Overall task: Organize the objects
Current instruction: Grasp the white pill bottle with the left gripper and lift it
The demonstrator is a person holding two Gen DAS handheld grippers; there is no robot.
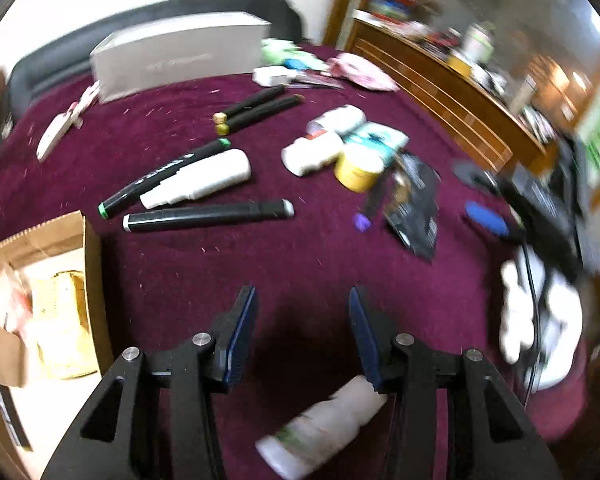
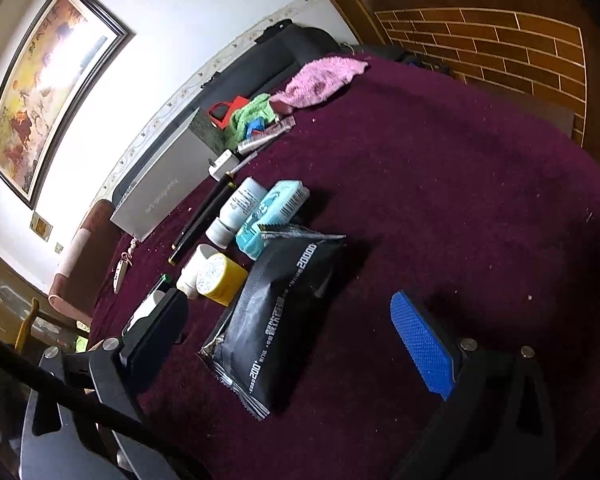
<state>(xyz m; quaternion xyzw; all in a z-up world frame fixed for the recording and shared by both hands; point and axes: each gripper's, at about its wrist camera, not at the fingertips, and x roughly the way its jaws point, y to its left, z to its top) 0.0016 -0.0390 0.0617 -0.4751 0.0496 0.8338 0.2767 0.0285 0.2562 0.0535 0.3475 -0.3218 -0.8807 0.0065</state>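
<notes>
Clutter covered the maroon cloth [image 2: 440, 168]: markers [image 1: 208, 216], white bottles [image 1: 198, 182], a yellow jar [image 2: 222, 278], a teal box [image 2: 270, 212] and a black pouch [image 2: 276, 316]. A cardboard box [image 1: 40, 280], already holding some packets, sat at the cloth's left edge in the left wrist view, and looked the likely place for sorted items.

The left gripper [image 1: 302, 332] stood partly open above bare cloth, nothing between its pads. A small white bottle [image 1: 324, 428] lay below the right finger, close to the camera; whether it touched that finger could not be told, and it was not clamped. The view was blurred, so finer detail was lost.

The right gripper [image 2: 296, 336] stood wide open, pointing down over the pouch, which lay between its fingers with neither pad pressing on it. One blue pad [image 2: 422, 346] showed clear of the pouch's right side; the other finger sat just beside the pouch's left edge, near the jar.

Judging from this, the step in hand was a grasp of the pouch. To do it well, the right gripper should come down squarely so both pads meet the pouch's long sides, and should close gently, since the soft pack would likely buckle. The jar and the bottle beside it sat near the left finger and could be knocked.
</notes>
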